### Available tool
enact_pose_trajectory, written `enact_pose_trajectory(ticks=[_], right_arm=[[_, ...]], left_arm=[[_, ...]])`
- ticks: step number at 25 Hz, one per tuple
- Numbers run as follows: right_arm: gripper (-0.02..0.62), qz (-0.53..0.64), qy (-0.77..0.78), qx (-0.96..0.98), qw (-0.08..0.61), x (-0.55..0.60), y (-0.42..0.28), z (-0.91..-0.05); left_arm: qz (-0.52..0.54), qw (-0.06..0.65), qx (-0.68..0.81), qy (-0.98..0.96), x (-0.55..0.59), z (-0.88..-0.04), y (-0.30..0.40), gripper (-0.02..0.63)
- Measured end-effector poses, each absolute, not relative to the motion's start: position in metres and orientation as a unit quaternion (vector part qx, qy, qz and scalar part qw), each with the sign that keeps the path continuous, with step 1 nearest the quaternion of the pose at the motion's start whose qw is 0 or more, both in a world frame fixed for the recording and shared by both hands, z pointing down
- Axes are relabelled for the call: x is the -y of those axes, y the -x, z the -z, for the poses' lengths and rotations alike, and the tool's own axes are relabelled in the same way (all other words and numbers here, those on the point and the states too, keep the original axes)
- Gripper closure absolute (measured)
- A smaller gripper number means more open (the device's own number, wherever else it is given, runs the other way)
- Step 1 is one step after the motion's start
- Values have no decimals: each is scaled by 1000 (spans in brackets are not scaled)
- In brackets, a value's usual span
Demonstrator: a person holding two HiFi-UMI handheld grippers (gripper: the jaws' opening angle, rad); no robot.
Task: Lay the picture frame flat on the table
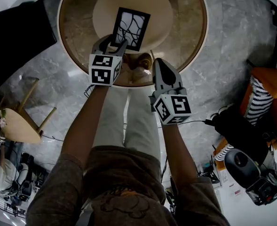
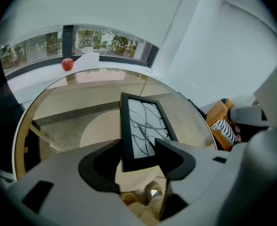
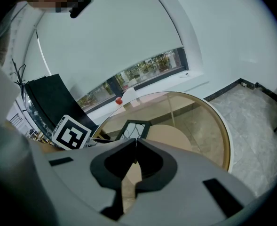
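The black picture frame (image 1: 131, 28) with a branch-pattern print lies flat on the round glass table (image 1: 194, 46). My left gripper (image 1: 114, 44) stands over the frame's near end. In the left gripper view the frame (image 2: 143, 131) runs away from me between the jaws of that gripper (image 2: 138, 147), which stand wide and do not press on it. My right gripper (image 1: 156, 62) hovers at the table's near edge, to the right of the frame, with its jaws shut and empty. In the right gripper view the frame (image 3: 133, 128) shows just beyond that gripper's tips (image 3: 136, 142).
A red apple (image 2: 67, 64) sits on the white ledge beyond the table. A wooden stool (image 1: 16, 121) stands on the floor at left. An orange chair with a striped cushion (image 1: 265, 93) is at right. My legs are below the table's near edge.
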State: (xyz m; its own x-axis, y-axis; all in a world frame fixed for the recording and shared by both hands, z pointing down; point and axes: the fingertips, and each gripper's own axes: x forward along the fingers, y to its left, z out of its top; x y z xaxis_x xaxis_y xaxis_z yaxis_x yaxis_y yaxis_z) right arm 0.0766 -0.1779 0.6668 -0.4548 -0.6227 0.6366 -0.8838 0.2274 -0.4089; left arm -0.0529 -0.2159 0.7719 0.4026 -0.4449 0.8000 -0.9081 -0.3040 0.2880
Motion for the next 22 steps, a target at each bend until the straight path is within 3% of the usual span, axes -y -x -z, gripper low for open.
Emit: enact_pose_trajectory(ticks=[22], right_arm=[[575, -377, -494, 765, 168, 180, -80, -664]], left_arm=[[-304, 350, 476, -748, 219, -768, 57, 364]])
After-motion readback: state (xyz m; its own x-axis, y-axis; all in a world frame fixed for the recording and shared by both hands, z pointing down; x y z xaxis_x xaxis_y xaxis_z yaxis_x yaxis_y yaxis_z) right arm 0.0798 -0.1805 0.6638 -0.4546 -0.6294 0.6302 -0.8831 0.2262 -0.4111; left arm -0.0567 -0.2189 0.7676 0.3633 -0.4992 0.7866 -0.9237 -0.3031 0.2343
